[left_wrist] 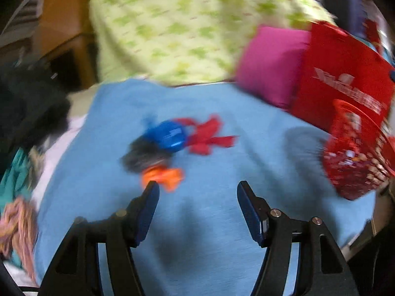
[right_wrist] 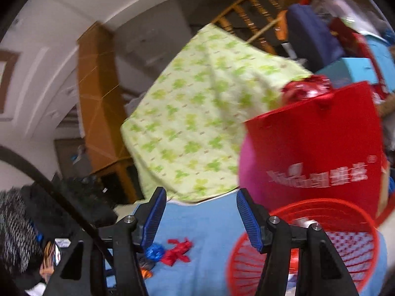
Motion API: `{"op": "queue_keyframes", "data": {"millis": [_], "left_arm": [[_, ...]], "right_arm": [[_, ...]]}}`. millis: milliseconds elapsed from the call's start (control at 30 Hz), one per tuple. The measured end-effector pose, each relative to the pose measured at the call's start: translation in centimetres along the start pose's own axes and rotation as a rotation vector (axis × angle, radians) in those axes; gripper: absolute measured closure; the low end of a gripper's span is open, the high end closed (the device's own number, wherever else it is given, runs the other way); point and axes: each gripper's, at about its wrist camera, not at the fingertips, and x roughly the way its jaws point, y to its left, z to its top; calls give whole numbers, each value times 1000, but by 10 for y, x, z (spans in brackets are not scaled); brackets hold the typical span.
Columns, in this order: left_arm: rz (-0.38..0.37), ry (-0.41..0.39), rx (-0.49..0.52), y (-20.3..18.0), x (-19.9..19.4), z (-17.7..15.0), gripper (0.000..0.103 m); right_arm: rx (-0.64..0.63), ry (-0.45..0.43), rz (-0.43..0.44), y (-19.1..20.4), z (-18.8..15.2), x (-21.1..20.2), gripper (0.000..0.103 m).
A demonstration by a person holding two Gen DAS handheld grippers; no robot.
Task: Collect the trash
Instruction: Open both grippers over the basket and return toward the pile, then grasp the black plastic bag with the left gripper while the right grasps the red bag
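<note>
Crumpled wrappers lie together on a light blue blanket (left_wrist: 202,217): a blue one (left_wrist: 166,135), a red one (left_wrist: 207,135), an orange one (left_wrist: 165,176) and a dark one (left_wrist: 144,157). My left gripper (left_wrist: 198,188) is open and empty, just short of the orange wrapper. A red mesh basket (left_wrist: 355,155) stands at the right. In the right wrist view my right gripper (right_wrist: 200,196) is open and empty, raised above the blanket, with the basket (right_wrist: 308,246) below its right finger and the blue wrapper (right_wrist: 154,250) and red wrapper (right_wrist: 176,250) below its left.
A green-patterned quilt (left_wrist: 187,24) is piled behind the blanket. A pink cushion (left_wrist: 271,64) and a red bag (left_wrist: 345,79) stand at the right. Dark clothes (left_wrist: 27,108) and other fabric lie at the left. A wooden frame (right_wrist: 98,103) rises behind.
</note>
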Motion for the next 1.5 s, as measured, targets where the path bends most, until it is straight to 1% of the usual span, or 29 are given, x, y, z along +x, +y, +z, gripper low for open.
{"op": "queue_keyframes", "data": {"millis": [100, 200, 367, 500, 700, 800, 867, 933, 1000, 1067, 1200, 1333, 1433, 1500], "left_arm": [[49, 0, -82, 37, 3, -5, 37], [88, -6, -125, 63, 6, -11, 37], [115, -1, -163, 88, 19, -18, 37], [124, 7, -177, 101, 33, -21, 37], [123, 31, -223, 121, 52, -28, 37], [107, 43, -256, 128, 59, -28, 37], [98, 44, -254, 129, 62, -28, 37], [89, 63, -251, 130, 67, -30, 37], [73, 89, -260, 132, 73, -31, 37], [70, 93, -256, 131, 77, -29, 37], [59, 58, -235, 133, 84, -12, 37], [-21, 9, -269, 139, 97, 9, 37], [-67, 0, -288, 139, 111, 21, 37], [-102, -11, -298, 138, 119, 29, 37]], "right_arm": [[-16, 85, 36, 19, -13, 26, 38], [-27, 157, 41, 31, -27, 48, 38], [-12, 282, 35, 39, -49, 82, 38], [4, 357, 30, 43, -63, 102, 38], [31, 488, 42, 47, -86, 135, 38], [33, 543, 33, 50, -96, 154, 38], [47, 573, 39, 52, -102, 164, 38], [59, 618, 47, 56, -111, 178, 38], [65, 645, 35, 59, -119, 190, 38], [66, 669, 27, 61, -125, 205, 38], [134, 709, 10, 51, -133, 235, 38], [150, 728, -20, 43, -136, 269, 38], [166, 746, -39, 38, -142, 296, 39], [172, 755, -45, 36, -146, 309, 42]]}}
